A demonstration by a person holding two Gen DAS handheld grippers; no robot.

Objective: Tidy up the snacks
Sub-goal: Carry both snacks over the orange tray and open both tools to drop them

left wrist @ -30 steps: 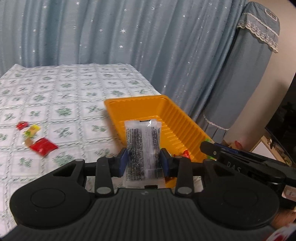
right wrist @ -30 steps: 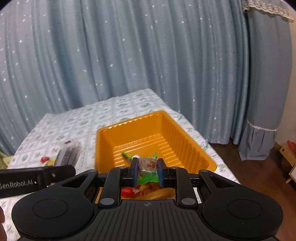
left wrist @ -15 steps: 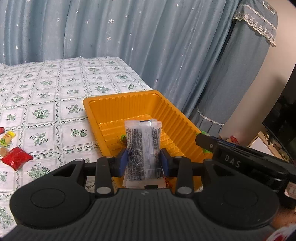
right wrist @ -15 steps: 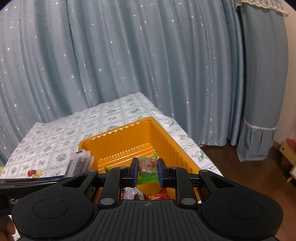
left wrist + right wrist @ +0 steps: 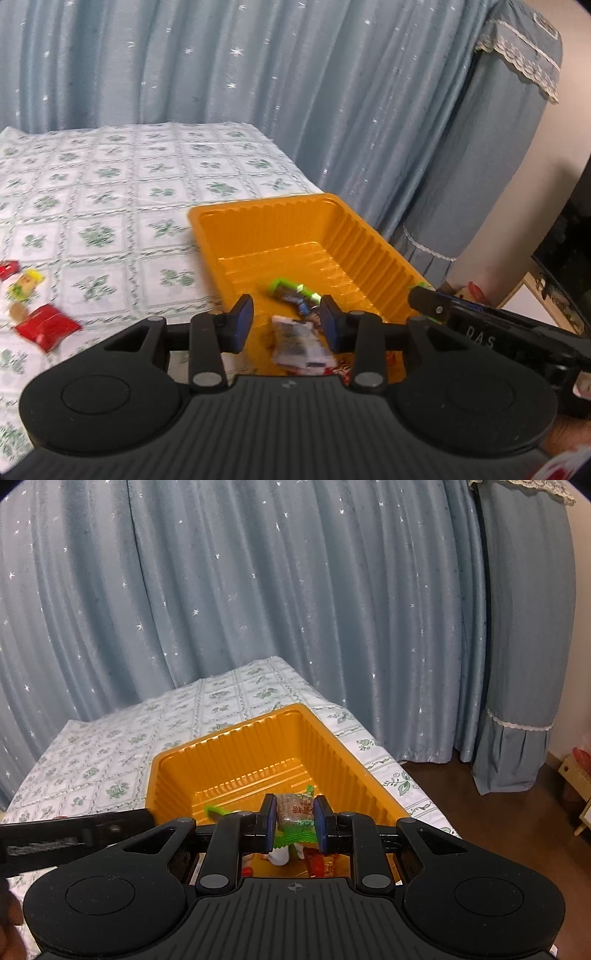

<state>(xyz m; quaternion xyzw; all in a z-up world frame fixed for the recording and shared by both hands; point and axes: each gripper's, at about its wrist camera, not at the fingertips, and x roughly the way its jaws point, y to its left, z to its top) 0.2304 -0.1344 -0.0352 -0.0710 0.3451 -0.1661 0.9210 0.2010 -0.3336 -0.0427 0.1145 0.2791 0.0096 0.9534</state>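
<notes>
An orange tray (image 5: 354, 236) sits near the table's right edge and holds several snacks. My left gripper (image 5: 286, 322) is open above the tray's near end. The clear packet of dark snacks (image 5: 299, 345) lies blurred just below its fingers, inside the tray. A green-wrapped snack (image 5: 291, 290) lies further in. My right gripper (image 5: 294, 825) is shut on a green-wrapped brown snack (image 5: 295, 810), held above the near end of the tray (image 5: 340, 746). The left gripper's body (image 5: 74, 840) shows at the left of the right wrist view.
Loose snacks lie on the floral tablecloth to the left: a red packet (image 5: 46, 326), a yellow-green one (image 5: 24, 286) and another red one (image 5: 7, 269). A blue curtain (image 5: 258, 74) hangs behind. The table edge drops to the floor (image 5: 498, 812) on the right.
My left gripper has opened and let go of the clear packet, which has dropped into the tray. My right gripper has moved closer over the tray, still holding its snack.
</notes>
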